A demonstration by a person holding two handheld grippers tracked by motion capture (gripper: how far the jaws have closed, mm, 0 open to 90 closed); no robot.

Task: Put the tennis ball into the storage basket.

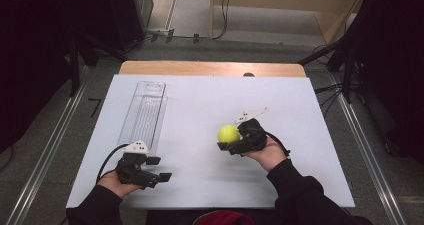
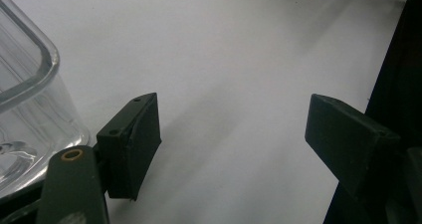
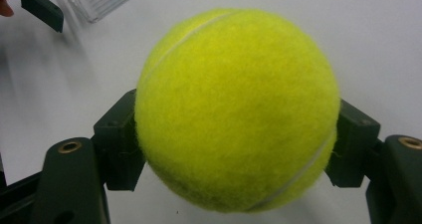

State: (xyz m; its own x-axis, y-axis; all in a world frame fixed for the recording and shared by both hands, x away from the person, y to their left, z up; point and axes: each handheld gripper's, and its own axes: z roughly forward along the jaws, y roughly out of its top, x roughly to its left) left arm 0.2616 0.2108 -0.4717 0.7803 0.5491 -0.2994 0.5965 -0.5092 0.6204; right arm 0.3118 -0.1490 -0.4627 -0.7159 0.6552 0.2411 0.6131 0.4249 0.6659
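Note:
A yellow tennis ball [image 1: 228, 133] sits near the middle of the white board, held between the jaws of my right gripper [image 1: 231, 136]. In the right gripper view the tennis ball [image 3: 236, 109] bulges between both black jaws, which press its sides. My left gripper [image 1: 159, 168] rests at the board's front left, open, with bare white surface between its jaws in the left gripper view [image 2: 233, 134]. A long clear plastic tube container [image 1: 144, 112] lies lengthwise on the left of the board; its rounded end [image 2: 25, 99] sits just beside the left jaw.
The white board [image 1: 200, 95] covers a wooden table [image 1: 210, 67]. Dark stands and cables flank both sides on the grey floor. The far part of the board and its right half are bare.

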